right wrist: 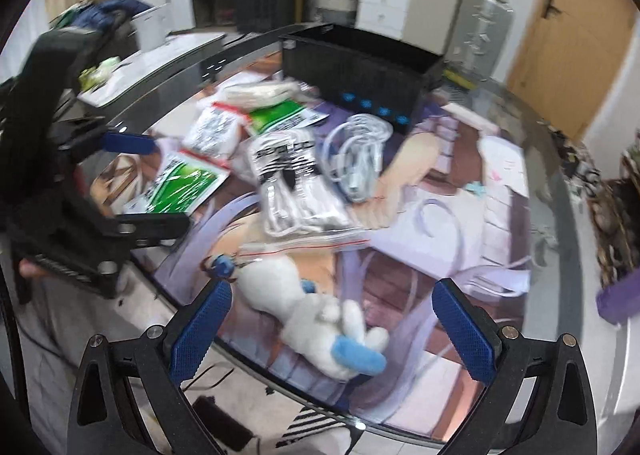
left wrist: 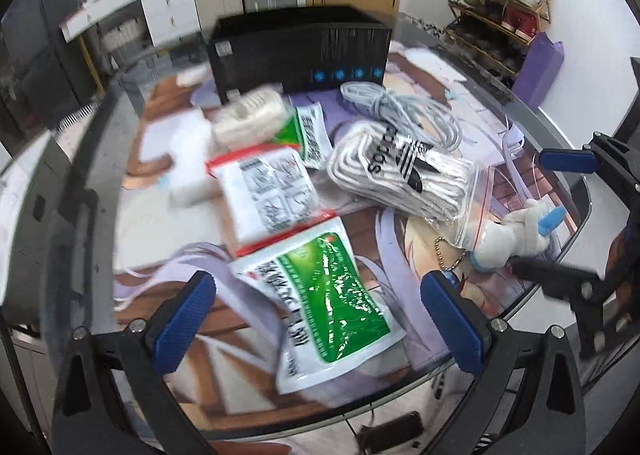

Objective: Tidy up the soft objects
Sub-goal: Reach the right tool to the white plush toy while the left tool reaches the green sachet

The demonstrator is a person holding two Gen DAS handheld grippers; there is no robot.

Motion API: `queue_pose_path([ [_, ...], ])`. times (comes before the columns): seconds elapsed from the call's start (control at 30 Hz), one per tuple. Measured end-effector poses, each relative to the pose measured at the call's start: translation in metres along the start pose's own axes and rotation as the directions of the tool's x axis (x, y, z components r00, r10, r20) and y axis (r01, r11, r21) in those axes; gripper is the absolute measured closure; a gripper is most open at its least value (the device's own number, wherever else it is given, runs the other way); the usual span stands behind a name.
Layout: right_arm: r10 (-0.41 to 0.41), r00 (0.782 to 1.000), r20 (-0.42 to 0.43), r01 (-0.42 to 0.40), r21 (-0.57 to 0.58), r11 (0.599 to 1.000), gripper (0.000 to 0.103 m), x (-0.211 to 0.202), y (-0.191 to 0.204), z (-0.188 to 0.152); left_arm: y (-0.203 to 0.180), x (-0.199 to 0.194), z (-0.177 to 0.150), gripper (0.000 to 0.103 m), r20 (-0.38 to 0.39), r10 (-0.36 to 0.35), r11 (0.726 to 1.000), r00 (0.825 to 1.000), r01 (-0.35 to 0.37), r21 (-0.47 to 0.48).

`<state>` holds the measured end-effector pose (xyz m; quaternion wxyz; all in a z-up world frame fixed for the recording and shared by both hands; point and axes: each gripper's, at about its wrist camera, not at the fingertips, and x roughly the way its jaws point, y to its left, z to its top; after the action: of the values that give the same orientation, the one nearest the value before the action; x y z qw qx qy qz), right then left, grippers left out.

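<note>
A white plush toy with blue parts [right wrist: 320, 315] lies at the table's near edge, between the open fingers of my right gripper [right wrist: 332, 331]; it shows at the right in the left wrist view [left wrist: 516, 231]. My left gripper [left wrist: 320, 323] is open and empty over a green and white packet [left wrist: 328, 303]. A bag of white socks with a black logo [left wrist: 400, 175] [right wrist: 292, 183], a red-edged white packet [left wrist: 268, 195] [right wrist: 212, 131], a second green packet [left wrist: 308, 131] and a white roll [left wrist: 248, 115] lie behind. A black storage box [left wrist: 300, 47] [right wrist: 360, 67] stands at the back.
A coiled white cable [left wrist: 404, 111] [right wrist: 356, 147] lies before the box. The round glass table [left wrist: 560, 135] has a printed mat. The right gripper [left wrist: 580, 215] shows at the right of the left view, the left gripper [right wrist: 132, 183] at the left of the right view. A shoe rack [left wrist: 500, 3] stands behind.
</note>
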<state>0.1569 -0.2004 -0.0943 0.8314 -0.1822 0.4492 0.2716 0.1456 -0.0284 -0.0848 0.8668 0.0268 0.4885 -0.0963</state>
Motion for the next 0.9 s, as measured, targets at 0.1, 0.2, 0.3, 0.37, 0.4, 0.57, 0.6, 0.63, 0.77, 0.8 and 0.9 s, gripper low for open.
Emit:
queue_pose_path([
  [0.1,-0.018,0.999,-0.031,0.017,-0.024,1.000,0.000,0.008,0.005,-0.003,0.005,0.010,-0.001,0.000,-0.034,0.023,0.999,0.999,-0.024,-0.034],
  [0.2,-0.004,0.999,-0.040,0.003,-0.029,1.000,0.001,0.010,0.007,-0.004,0.006,0.012,-0.004,0.000,-0.014,0.051,0.998,0.999,-0.051,-0.030],
  [0.3,0.007,0.999,-0.038,-0.008,-0.015,1.000,0.001,0.008,0.006,-0.003,0.005,0.012,-0.005,0.000,-0.007,0.060,0.997,0.998,-0.060,-0.039],
  [0.37,0.015,0.999,-0.046,-0.016,-0.010,1.000,0.001,0.010,0.007,-0.004,0.005,0.010,-0.009,0.000,0.007,0.067,0.997,0.998,-0.066,-0.043],
  [0.4,0.017,0.998,-0.052,-0.018,-0.008,1.000,0.002,0.010,0.007,-0.005,0.005,0.010,-0.010,0.000,0.011,0.069,0.997,0.998,-0.069,-0.046],
  [0.57,0.035,0.996,-0.082,-0.035,0.006,0.999,0.018,0.019,0.004,-0.006,0.004,0.008,-0.011,0.000,-0.018,0.056,0.998,0.998,-0.056,-0.028],
  [0.6,0.037,0.996,-0.083,-0.036,0.009,0.999,0.019,0.018,0.004,-0.006,0.003,0.007,-0.011,0.000,-0.028,0.049,0.999,0.998,-0.049,-0.015],
  [0.63,0.039,0.996,-0.079,-0.038,0.010,0.999,0.019,0.017,0.004,-0.006,0.000,0.006,-0.012,0.000,-0.042,0.035,0.999,0.999,-0.034,0.010],
  [0.77,0.054,0.996,-0.072,-0.053,0.010,0.999,0.021,0.014,0.006,-0.006,-0.012,0.004,-0.010,0.000,-0.058,0.087,0.995,0.995,-0.084,0.053],
  [0.8,0.053,0.996,-0.072,-0.052,0.009,0.999,0.023,0.014,0.006,-0.006,-0.014,0.003,-0.011,0.000,-0.057,0.103,0.993,0.993,-0.100,0.062],
  [0.9,0.052,0.996,-0.070,-0.052,0.009,0.999,0.028,0.012,0.006,-0.006,-0.021,-0.003,-0.011,0.001,-0.028,0.142,0.984,0.990,-0.138,0.110],
])
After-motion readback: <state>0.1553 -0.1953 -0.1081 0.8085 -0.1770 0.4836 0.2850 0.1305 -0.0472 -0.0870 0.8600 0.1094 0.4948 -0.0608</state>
